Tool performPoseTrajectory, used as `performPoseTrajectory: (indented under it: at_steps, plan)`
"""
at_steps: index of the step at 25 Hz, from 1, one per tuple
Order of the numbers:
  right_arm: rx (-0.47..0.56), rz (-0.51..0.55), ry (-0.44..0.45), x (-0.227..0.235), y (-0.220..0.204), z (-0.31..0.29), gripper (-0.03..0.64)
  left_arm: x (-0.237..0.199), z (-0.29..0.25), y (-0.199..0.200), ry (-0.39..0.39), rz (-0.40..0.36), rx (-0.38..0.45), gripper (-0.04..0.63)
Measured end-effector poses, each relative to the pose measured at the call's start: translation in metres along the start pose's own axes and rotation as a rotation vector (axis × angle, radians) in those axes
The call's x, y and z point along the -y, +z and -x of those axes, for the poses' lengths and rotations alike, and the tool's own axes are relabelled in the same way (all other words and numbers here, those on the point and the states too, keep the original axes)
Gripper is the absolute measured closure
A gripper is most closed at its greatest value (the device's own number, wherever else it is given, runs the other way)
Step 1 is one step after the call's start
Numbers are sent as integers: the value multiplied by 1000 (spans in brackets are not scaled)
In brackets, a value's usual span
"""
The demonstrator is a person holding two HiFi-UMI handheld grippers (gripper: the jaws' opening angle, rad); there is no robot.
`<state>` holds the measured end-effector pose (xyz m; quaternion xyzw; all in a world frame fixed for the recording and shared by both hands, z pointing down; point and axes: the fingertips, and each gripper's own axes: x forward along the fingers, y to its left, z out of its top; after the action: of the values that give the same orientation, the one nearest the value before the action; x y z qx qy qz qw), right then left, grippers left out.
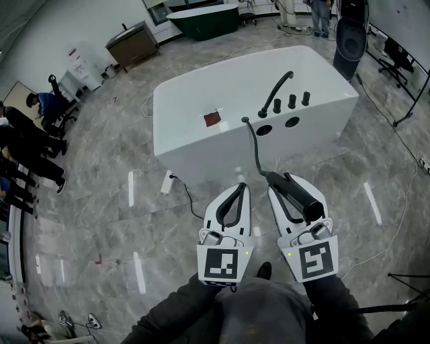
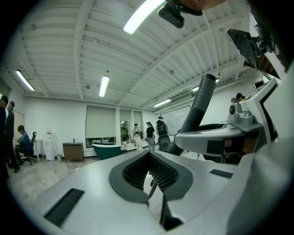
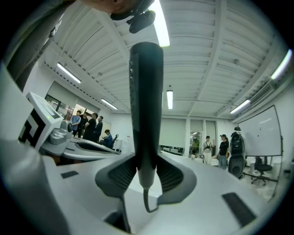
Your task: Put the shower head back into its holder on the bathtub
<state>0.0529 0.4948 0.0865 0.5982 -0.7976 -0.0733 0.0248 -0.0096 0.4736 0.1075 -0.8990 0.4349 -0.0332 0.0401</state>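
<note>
A white bathtub (image 1: 201, 144) stands ahead on the marble floor, with a black faucet (image 1: 279, 91), three knobs and two dark round openings (image 1: 264, 130) on its deck. A black hose (image 1: 255, 148) runs from the deck down to the black shower head (image 1: 302, 200). My right gripper (image 1: 290, 185) is shut on its handle (image 3: 146, 114), which stands upright between the pads in the right gripper view. Beside it, my left gripper (image 1: 239, 188) is shut with nothing in it (image 2: 149, 176). The shower head (image 2: 202, 101) also shows at the right in the left gripper view. Both grippers are short of the tub.
A small red-brown item (image 1: 212, 119) lies on the tub's rim. A cable (image 1: 185, 191) trails on the floor by the tub's front. Several people (image 1: 27, 148) are at the far left. A dark green tub (image 1: 201, 20), a cabinet (image 1: 132, 44) and a black stand (image 1: 351, 40) are at the back.
</note>
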Motion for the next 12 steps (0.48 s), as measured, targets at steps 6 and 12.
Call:
performPoseTrajectory:
  at_steps: [6,12]
  plan:
    - [-3,-13,4,9,4,-6,476,-10,-5,-13,31,18,-26,592]
    - [19,4,14,14,8,-35,477,-38,-34,-33,25,45,-34,592]
